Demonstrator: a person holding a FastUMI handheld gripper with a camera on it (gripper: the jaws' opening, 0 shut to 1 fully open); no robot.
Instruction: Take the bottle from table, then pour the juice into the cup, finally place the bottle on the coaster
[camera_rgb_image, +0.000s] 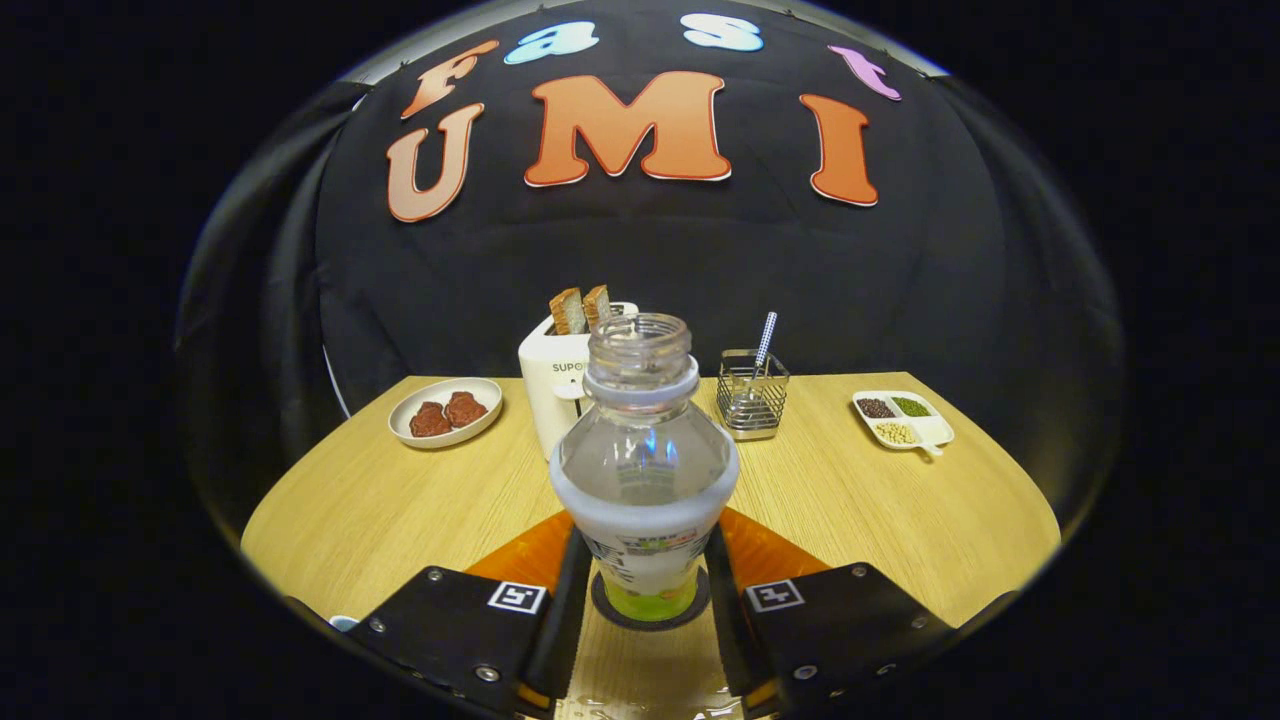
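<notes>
- The bottle (643, 470) stands upright between the fingers of the gripper (645, 590), cap off, with only a little green juice left in the bottom.
- Its base sits on a dark round coaster (610, 617), whose rim peeks out beneath it; I judge the last step, setting the bottle down on the coaster, to be as good as done.
- The fingers flank the bottle's lower body on the left and right and lie right against its label. Whether they press on it or have just let go, I cannot tell.
- Holding low on the body keeps the open neck up and the bottle steady as it stands on the coaster.
- A pale rim at the near left, beside the left finger, may be the cup; too little of it is visible to be sure.
- Beyond the bottle stands a white toaster (553, 390) with two slices of toast (580, 308) up.
- Right of it is a wire holder (752, 400) with a straw (765, 340).
- At far left, a plate (446, 411) holds two brown pieces; at far right is a tray (903, 418) of beans.
- All of these stand well apart from the fingers on the table (880, 510), so nothing blocks a straight pull back toward the near side.
</notes>
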